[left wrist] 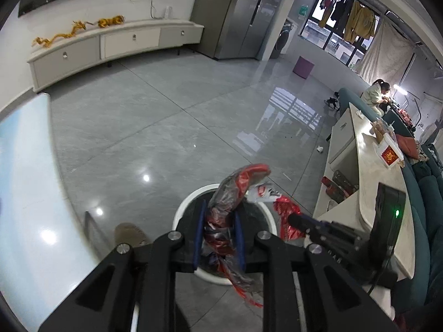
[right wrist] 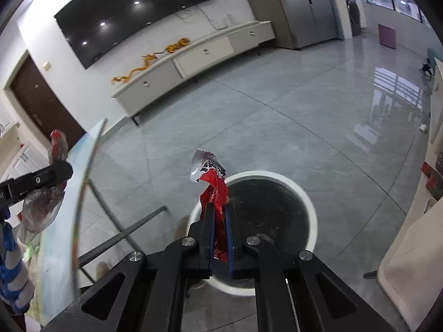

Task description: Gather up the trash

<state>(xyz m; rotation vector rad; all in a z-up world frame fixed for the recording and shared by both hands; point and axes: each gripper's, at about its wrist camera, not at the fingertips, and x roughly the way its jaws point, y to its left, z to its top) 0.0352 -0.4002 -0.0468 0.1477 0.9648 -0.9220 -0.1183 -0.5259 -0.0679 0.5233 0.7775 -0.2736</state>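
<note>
In the left wrist view my left gripper (left wrist: 220, 209) is shut on a crumpled clear-and-red plastic wrapper (left wrist: 241, 179), which hangs over a round white bin (left wrist: 188, 202) with a dark liner. To its right, my right gripper (left wrist: 295, 218) pinches a red foil wrapper (left wrist: 286, 210) near the bin's rim. The right wrist view shows my right gripper (right wrist: 219, 207) shut on that red-and-silver foil wrapper (right wrist: 210, 171), just over the near left edge of the bin (right wrist: 307, 193). At far left there, the left gripper (right wrist: 65, 170) carries its clear wrapper (right wrist: 41, 207).
A glass tabletop (left wrist: 25, 179) lies at the left, with a shoe (left wrist: 130, 233) beside the bin. A white counter (left wrist: 368, 166) with boxes runs along the right. A person (left wrist: 379, 94) sits far right. A small white scrap (left wrist: 320, 149) lies on the grey tiles.
</note>
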